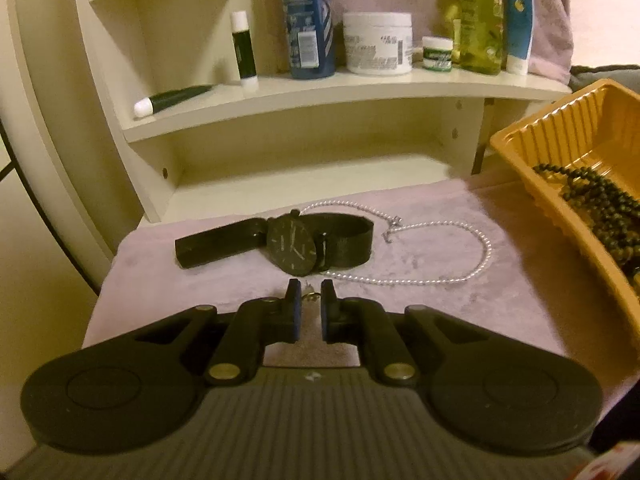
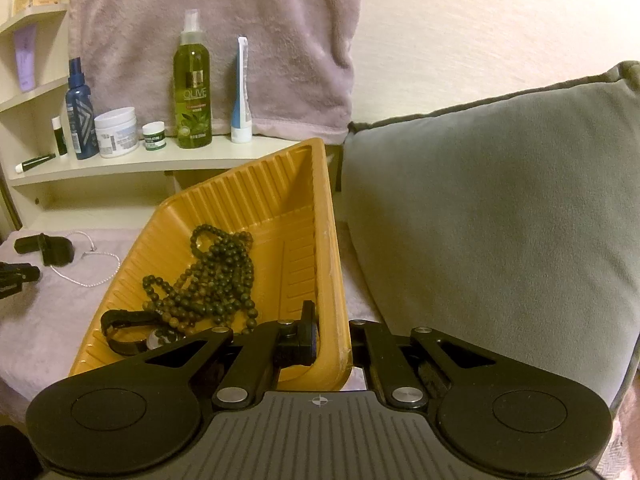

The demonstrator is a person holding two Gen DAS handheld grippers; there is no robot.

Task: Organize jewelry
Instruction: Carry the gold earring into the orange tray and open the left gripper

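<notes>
A black watch and a pearl chain lie on the pink cloth. My left gripper is low over the cloth just in front of the watch, fingers a small gap apart around a small gold piece; I cannot tell if it is gripped. The orange tray holds dark bead strands and a black-strapped watch. My right gripper is shut on the tray's near right wall, one finger inside, the other hidden outside. The tray also shows in the left wrist view.
A cream shelf behind holds bottles, jars and tubes, such as a blue bottle and a green olive bottle. A grey cushion stands right of the tray. A pink towel hangs at the back.
</notes>
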